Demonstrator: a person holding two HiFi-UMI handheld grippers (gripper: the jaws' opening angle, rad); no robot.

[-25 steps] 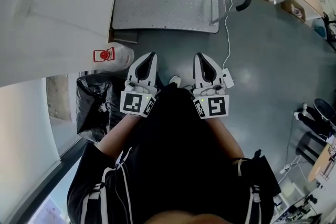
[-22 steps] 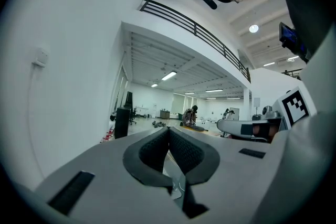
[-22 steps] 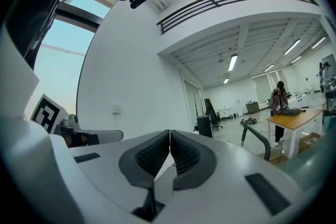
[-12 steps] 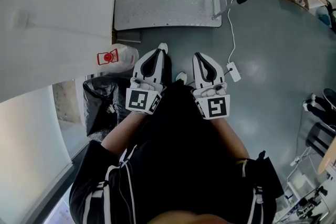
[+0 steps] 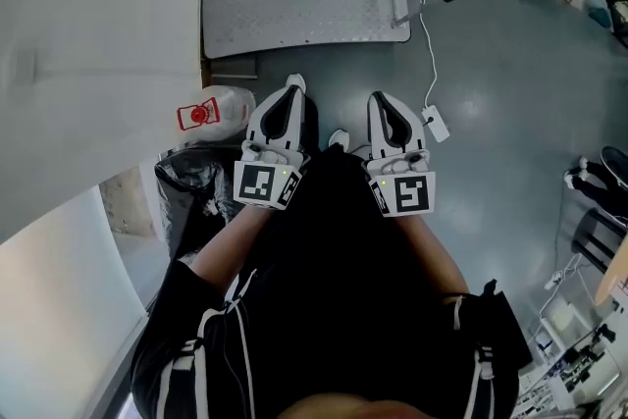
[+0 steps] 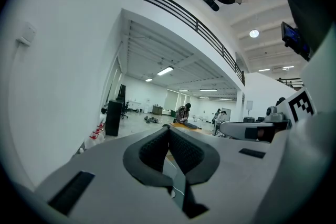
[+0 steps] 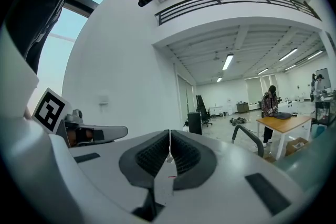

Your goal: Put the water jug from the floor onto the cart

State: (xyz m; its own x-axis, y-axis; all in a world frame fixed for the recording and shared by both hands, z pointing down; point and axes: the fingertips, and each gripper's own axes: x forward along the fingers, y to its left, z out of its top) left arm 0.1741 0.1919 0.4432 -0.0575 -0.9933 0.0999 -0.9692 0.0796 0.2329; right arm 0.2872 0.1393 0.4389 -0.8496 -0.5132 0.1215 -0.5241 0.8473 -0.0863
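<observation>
Grey floor (image 5: 491, 113) lies under both empty, clenched claws. The left gripper (image 5: 290, 91) has edged up beside the water jug (image 5: 221, 108) on its left, with the right gripper (image 5: 385, 100) alongside. The cart (image 5: 294, 0) waits ahead, unloaded.

No legible text. Red label (image 5: 196, 116) on water jug (image 5: 228, 105): print too small to read. Square markers (image 5: 259, 183): patterns only, no characters.

We are holding the left gripper (image 5: 286, 99) and right gripper (image 5: 386, 108) side by side, both jaws closed and empty.
</observation>
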